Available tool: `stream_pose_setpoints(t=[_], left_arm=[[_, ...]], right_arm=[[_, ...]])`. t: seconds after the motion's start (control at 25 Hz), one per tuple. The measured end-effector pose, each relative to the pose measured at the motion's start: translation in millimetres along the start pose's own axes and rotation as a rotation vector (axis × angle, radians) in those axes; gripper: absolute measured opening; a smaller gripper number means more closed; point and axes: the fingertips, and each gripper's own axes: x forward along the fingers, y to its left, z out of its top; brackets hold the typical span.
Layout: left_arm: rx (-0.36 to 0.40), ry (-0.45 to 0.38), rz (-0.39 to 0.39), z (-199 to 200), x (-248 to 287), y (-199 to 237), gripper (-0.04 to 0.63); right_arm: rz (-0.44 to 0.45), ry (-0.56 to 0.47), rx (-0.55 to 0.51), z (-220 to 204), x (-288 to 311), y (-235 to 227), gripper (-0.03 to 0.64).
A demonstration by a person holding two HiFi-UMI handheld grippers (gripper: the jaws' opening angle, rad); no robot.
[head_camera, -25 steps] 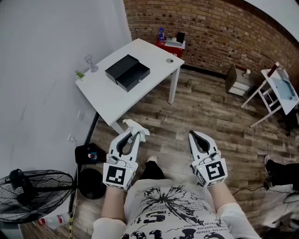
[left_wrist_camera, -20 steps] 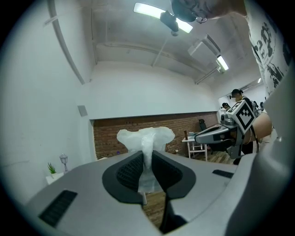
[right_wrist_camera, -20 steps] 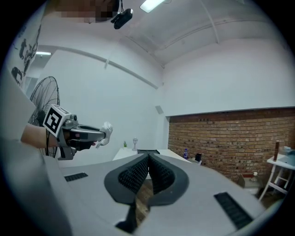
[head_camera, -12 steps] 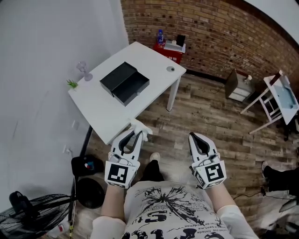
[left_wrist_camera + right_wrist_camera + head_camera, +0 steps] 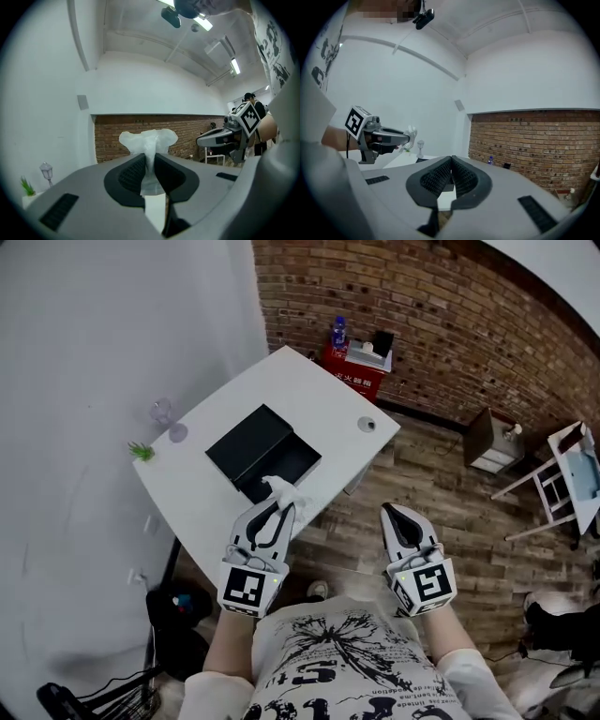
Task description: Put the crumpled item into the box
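Note:
A crumpled white tissue [image 5: 284,491] sticks out of my left gripper [image 5: 276,504], whose jaws are shut on it; in the left gripper view the tissue [image 5: 149,149] stands pinched between the dark pads. The gripper hangs over the near edge of the white table [image 5: 216,493], just short of the open black box [image 5: 263,454]. My right gripper [image 5: 395,517] is shut with nothing in it, held over the wooden floor to the right of the table. The right gripper view shows its pads [image 5: 451,178] touching and my left gripper [image 5: 386,137] with the tissue at the left.
A small green plant [image 5: 142,452] and a glass [image 5: 162,413] stand at the table's far left. A small round object [image 5: 367,425] lies near its right corner. A red crate with a bottle [image 5: 361,360] sits by the brick wall. White furniture [image 5: 562,479] stands at the right.
The view has moved forward toward the table. My left gripper with the tissue, earlier over the floor short of the table, now reaches the table's near edge beside the box. The right gripper keeps its place.

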Motion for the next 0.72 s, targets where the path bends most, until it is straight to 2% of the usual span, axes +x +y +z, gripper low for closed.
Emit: stream_pose_setpoints(t=[0.2, 0.32, 0.56, 0.72], left_arm=[[0.002, 0.01, 0.018, -1, 45, 49, 0.071], [0.001, 0.018, 0.058, -7, 62, 71, 0.071], [-0.008, 0.04, 0.201, -21, 83, 105, 0.071], [-0.023, 0.07, 0.329, -26, 100, 126, 0.071]], right_arm=[[0.034, 0.011, -0.012, 9, 73, -23, 0.014], [0.073, 0.017, -0.003, 6, 110, -34, 0.015], [0.22, 0.034, -0.002, -3, 180, -46, 0.015], [0.356, 0.035, -0.02, 2, 227, -55, 0.015]])
